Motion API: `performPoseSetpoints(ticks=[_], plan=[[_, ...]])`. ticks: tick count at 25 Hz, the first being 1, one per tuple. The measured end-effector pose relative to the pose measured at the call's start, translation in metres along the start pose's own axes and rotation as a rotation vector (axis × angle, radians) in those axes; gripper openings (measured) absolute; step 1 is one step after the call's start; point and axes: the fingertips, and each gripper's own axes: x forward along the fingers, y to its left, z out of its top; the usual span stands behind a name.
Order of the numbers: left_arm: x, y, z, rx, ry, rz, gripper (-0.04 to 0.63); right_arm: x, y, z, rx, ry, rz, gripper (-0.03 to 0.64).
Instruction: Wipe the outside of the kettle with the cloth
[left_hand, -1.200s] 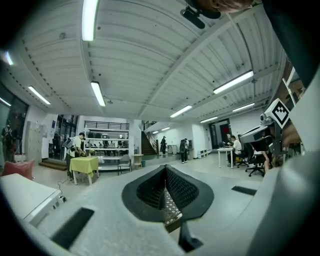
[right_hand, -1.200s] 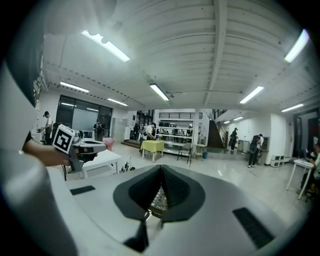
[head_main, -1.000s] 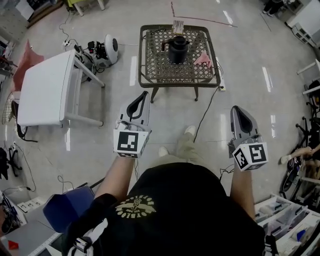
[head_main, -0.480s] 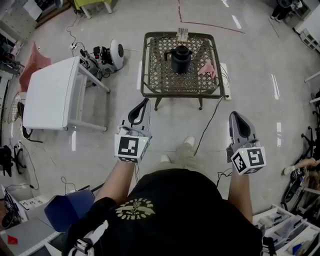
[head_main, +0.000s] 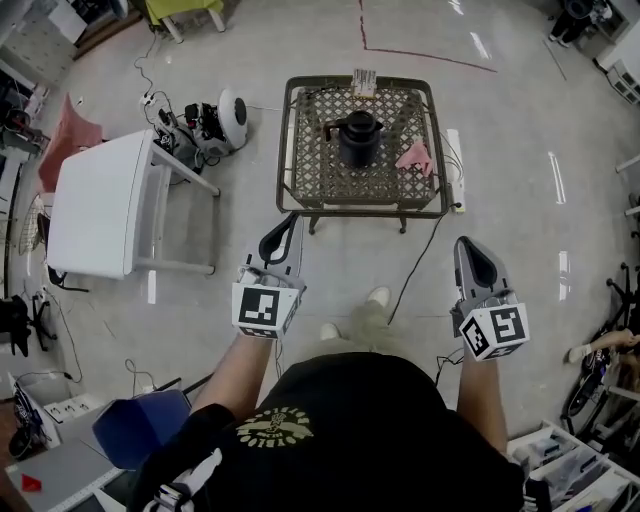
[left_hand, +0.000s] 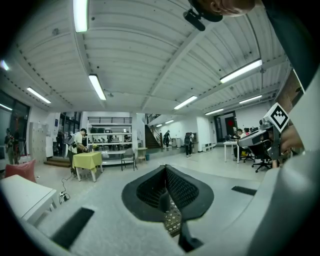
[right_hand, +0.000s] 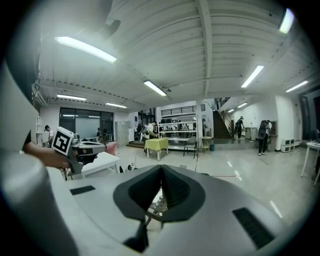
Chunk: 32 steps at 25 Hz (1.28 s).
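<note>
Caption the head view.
Person stands before a table bearing kettle and pink cloth; left gripper, right gripper shut, empty.

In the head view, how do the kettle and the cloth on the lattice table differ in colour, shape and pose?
The kettle is black; the cloth is pink. The kettle is a rigid round body that stands upright; the cloth lies low and crumpled. The kettle stands near the middle of the table; the cloth lies nearer its right edge. Both rest on the same table, apart from each other.
</note>
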Motion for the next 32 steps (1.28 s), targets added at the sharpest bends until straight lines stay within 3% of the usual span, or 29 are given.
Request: performPoseSetpoints(ticks=[16, 23, 32], plan=[[0.094, -0.014, -0.007, 0.011, 0.051, 0.042, 0.008, 0.057, -0.081, -0.006, 0.014, 0.016, 0.055, 0.011], [0.115, -0.018, 0.012, 0.036, 0.038, 0.097, 0.008, 0.067, -0.114, 0.004, 0.015, -0.008, 0.092, 0.011], [0.121, -0.034, 0.031, 0.010, 0.005, 0.121, 0.008, 0.063, -0.144, 0.014, 0.023, -0.047, 0.102, 0.011]])
